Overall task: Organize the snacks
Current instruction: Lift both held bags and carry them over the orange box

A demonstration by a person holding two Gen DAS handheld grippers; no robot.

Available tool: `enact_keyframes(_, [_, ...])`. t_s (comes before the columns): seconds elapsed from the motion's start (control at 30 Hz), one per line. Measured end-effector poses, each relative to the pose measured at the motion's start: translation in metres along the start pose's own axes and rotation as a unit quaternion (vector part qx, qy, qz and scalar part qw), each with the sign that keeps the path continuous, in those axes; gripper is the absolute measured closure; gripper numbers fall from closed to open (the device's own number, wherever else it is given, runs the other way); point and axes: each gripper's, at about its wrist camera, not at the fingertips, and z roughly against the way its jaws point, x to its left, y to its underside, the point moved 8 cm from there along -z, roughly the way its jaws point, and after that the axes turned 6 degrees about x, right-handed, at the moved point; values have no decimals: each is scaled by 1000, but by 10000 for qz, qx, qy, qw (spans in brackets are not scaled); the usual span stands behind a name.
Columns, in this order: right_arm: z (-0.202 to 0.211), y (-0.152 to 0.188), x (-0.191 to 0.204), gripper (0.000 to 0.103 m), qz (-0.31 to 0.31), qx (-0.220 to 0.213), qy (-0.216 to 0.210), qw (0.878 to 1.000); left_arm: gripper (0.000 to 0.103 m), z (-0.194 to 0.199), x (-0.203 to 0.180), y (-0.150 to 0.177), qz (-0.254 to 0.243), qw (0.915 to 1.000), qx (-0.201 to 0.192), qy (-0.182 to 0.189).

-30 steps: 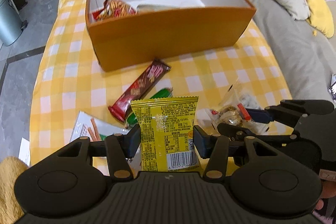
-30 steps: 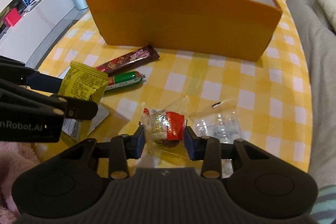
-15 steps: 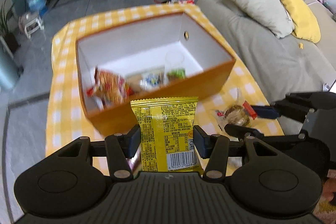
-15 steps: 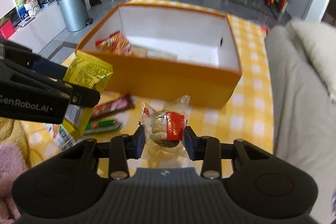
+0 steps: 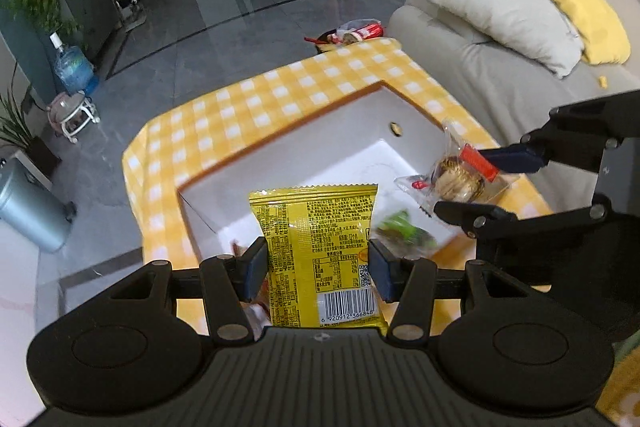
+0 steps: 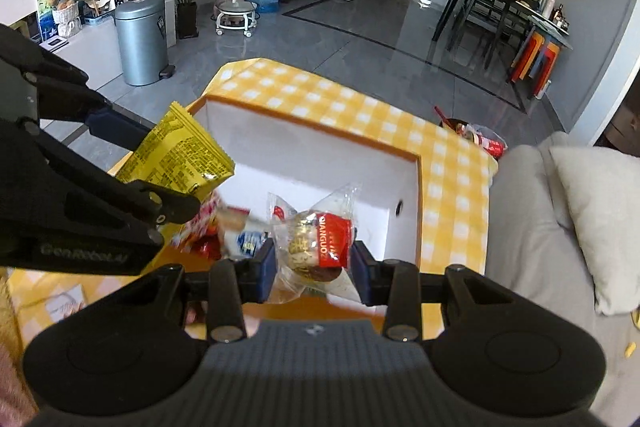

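My left gripper (image 5: 316,269) is shut on a yellow snack packet (image 5: 320,247) and holds it above the near left part of the orange box (image 5: 280,139). My right gripper (image 6: 314,267) is shut on a clear-wrapped round pastry with a red label (image 6: 316,247), held above the near side of the same box (image 6: 418,203). The box has white inner walls and holds several snacks, among them a red packet (image 6: 204,223) and a green one (image 5: 404,231). Each gripper shows in the other's view: the right one with the pastry (image 5: 456,183), the left one with the yellow packet (image 6: 180,155).
The box stands on a table with a yellow checked cloth (image 5: 248,107). A grey sofa (image 5: 480,79) with pillows runs along the right. A paper sheet (image 6: 66,303) lies on the table at near left. A bin with wrappers (image 6: 476,137) stands beyond the table.
Both grippers have risen from table level and moved forward over the open box, each still holding its snack. The loose snacks on the table have dropped out of view.
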Motion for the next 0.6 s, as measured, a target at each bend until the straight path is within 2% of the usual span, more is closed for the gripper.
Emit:
enact_keyframes(0.2, [-35,-35,-6,66,-28,115,41,9999,43,-28,29,-23,-224,9988,197,-377])
enact_keyframes(0.43, [-80,-51,-5,66,-142,283,17,9995,43,-72,55,-35,-419,9951,583,-682])
enact_keyframes(0.6, [-114,-55,0,66,-183,515,39,9985,43,-101,62,-32,-573,9908,832,-900])
